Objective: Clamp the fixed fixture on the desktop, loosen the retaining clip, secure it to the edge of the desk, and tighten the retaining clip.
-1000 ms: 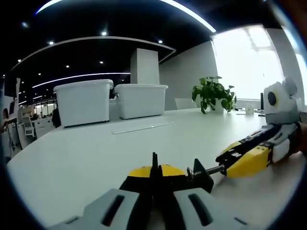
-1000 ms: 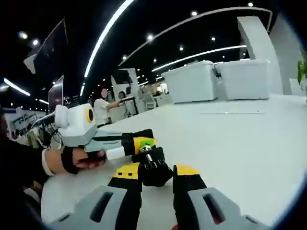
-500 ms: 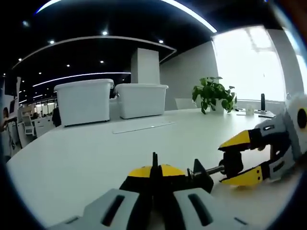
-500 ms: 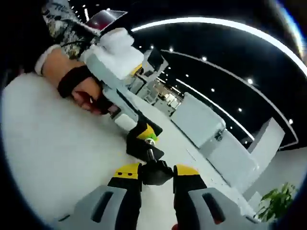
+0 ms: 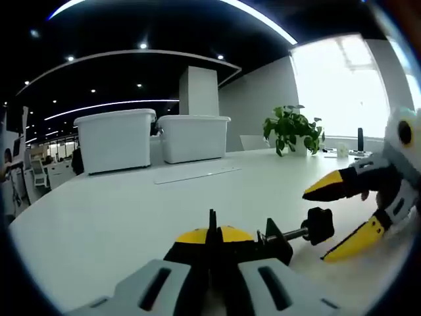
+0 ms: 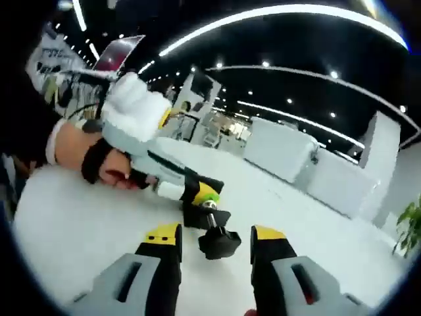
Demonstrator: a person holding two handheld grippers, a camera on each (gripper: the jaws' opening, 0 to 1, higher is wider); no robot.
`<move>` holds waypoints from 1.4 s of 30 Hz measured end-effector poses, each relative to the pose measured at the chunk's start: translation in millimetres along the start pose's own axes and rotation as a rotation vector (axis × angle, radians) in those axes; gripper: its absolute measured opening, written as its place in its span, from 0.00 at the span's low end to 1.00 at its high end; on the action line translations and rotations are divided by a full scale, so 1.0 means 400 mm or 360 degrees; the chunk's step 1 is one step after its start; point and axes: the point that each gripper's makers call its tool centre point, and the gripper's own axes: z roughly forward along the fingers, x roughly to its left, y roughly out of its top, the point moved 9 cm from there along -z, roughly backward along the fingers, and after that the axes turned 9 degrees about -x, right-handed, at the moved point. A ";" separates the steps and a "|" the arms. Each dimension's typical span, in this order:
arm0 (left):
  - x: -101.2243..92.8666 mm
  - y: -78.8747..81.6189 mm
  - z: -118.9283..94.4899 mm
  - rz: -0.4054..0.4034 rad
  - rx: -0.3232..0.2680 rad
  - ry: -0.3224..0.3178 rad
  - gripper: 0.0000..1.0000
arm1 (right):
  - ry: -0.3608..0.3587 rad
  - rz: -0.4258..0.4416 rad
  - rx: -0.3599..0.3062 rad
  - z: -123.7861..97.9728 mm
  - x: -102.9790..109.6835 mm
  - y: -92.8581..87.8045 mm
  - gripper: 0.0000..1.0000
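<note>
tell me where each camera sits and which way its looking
Left gripper view: rides the left gripper, shut on the black clamp fixture, looking across the white desk toward two white bins and a potted plant; the open right gripper enters from the right.
Right gripper view: rides the right gripper, facing the clamp's knob; the person's left hand shows.
Shared: clamp fixture, desk, bins.

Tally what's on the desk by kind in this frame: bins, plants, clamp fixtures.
White storage bins: 2
Potted plants: 1
Clamp fixtures: 1
Total: 4
</note>
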 end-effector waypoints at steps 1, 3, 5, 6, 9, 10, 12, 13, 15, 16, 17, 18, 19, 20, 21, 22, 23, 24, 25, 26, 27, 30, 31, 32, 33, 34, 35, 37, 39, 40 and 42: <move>0.000 0.000 0.000 -0.0001 0.0000 0.0000 0.04 | -0.0025 0.0176 -0.0016 -0.001 -0.011 -0.001 0.40; 0.000 0.000 -0.001 -0.0001 0.0000 0.0000 0.04 | -0.0080 0.0482 -0.0003 -0.004 -0.032 -0.010 0.36; 0.000 0.000 -0.001 -0.0004 0.0000 0.0001 0.04 | -0.0103 0.0616 -0.0035 -0.005 -0.051 -0.018 0.36; 0.000 0.000 -0.001 -0.0004 0.0000 0.0001 0.04 | -0.0124 0.0673 -0.0028 -0.005 -0.059 -0.024 0.34; 0.001 0.000 0.000 -0.0003 0.0000 0.0000 0.04 | -0.0122 0.0724 -0.0026 0.001 -0.067 -0.034 0.28; 0.001 0.000 0.000 -0.0003 0.0000 -0.0001 0.04 | -0.0122 0.0748 -0.0014 0.003 -0.066 -0.038 0.28; 0.002 0.000 0.000 -0.0005 0.0000 -0.0002 0.04 | -0.0109 0.0799 0.0019 0.008 -0.061 -0.048 0.26; 0.002 0.000 -0.001 -0.0005 0.0000 -0.0002 0.04 | -0.0101 0.0856 0.0026 0.010 -0.059 -0.052 0.25; 0.002 0.000 -0.001 -0.0007 0.0000 -0.0002 0.04 | -0.0067 0.0932 0.0027 0.013 -0.053 -0.056 0.20; 0.001 0.000 -0.001 -0.0008 0.0000 -0.0001 0.04 | -0.0097 0.0950 0.0021 0.014 -0.057 -0.055 0.18; 0.002 0.000 -0.001 -0.0011 0.0001 0.0000 0.04 | -0.0104 0.0973 0.0006 0.014 -0.057 -0.051 0.17; 0.002 0.000 -0.001 -0.0013 0.0001 0.0001 0.04 | -0.0103 0.0979 0.0012 0.015 -0.058 -0.051 0.17; 0.002 0.000 -0.001 -0.0013 0.0001 0.0002 0.04 | -0.0103 0.0987 0.0012 0.015 -0.057 -0.051 0.17; 0.003 0.000 -0.001 -0.0019 0.0002 0.0003 0.04 | -0.0100 0.0985 0.0012 0.014 -0.055 -0.051 0.16; 0.003 0.000 -0.001 -0.0020 0.0002 0.0004 0.04 | -0.0086 0.0929 0.0002 0.014 -0.054 -0.050 0.16; 0.003 0.000 -0.001 -0.0021 0.0002 0.0004 0.04 | -0.0075 0.0844 0.0008 0.014 -0.052 -0.047 0.16; 0.003 0.000 -0.001 -0.0023 0.0002 0.0004 0.04 | -0.0064 0.0734 0.0001 0.014 -0.049 -0.042 0.16; 0.003 -0.001 -0.001 -0.0024 0.0002 0.0004 0.04 | -0.0046 0.0580 -0.0014 0.014 -0.044 -0.038 0.16; 0.004 -0.001 0.000 -0.0028 0.0003 0.0008 0.04 | -0.0013 0.0335 -0.0044 0.012 -0.032 -0.033 0.16; 0.004 -0.001 -0.001 -0.0029 0.0003 0.0010 0.04 | 0.0009 0.0184 -0.0070 0.012 -0.027 -0.031 0.16; 0.004 -0.001 -0.001 -0.0028 0.0004 0.0011 0.04 | 0.0026 0.0023 -0.0092 0.011 -0.023 -0.032 0.16; 0.004 -0.001 -0.001 -0.0009 0.0003 0.0006 0.04 | 0.0020 -0.0214 -0.0098 0.009 -0.007 -0.031 0.16; 0.004 -0.001 -0.001 -0.0011 0.0003 0.0006 0.04 | 0.0022 -0.0274 -0.0105 0.009 -0.006 -0.031 0.16; 0.004 -0.001 -0.001 -0.0015 0.0003 0.0007 0.04 | 0.0024 -0.0325 -0.0110 0.009 -0.003 -0.031 0.16; 0.004 -0.001 -0.001 -0.0017 0.0003 0.0008 0.04 | 0.0030 -0.0431 -0.0115 0.009 0.000 -0.031 0.16; 0.005 -0.001 -0.001 -0.0016 0.0003 0.0010 0.04 | 0.0038 -0.0549 -0.0117 0.009 0.006 -0.030 0.16; 0.005 -0.001 0.000 -0.0016 0.0003 0.0013 0.04 | 0.0036 -0.0642 -0.0111 0.010 0.011 -0.031 0.16; 0.006 -0.002 0.000 -0.0018 0.0004 0.0017 0.04 | 0.0030 -0.0863 -0.0097 0.010 0.025 -0.032 0.16; 0.006 -0.001 0.000 -0.0017 0.0004 0.0020 0.04 | 0.0039 -0.1089 -0.0086 0.009 0.038 -0.034 0.16; 0.006 -0.001 0.000 -0.0016 0.0004 0.0022 0.04 | 0.0037 -0.1151 -0.0079 0.009 0.044 -0.035 0.16; 0.006 -0.001 0.000 -0.0011 0.0005 0.0024 0.04 | 0.0032 -0.1240 -0.0067 0.009 0.048 -0.040 0.17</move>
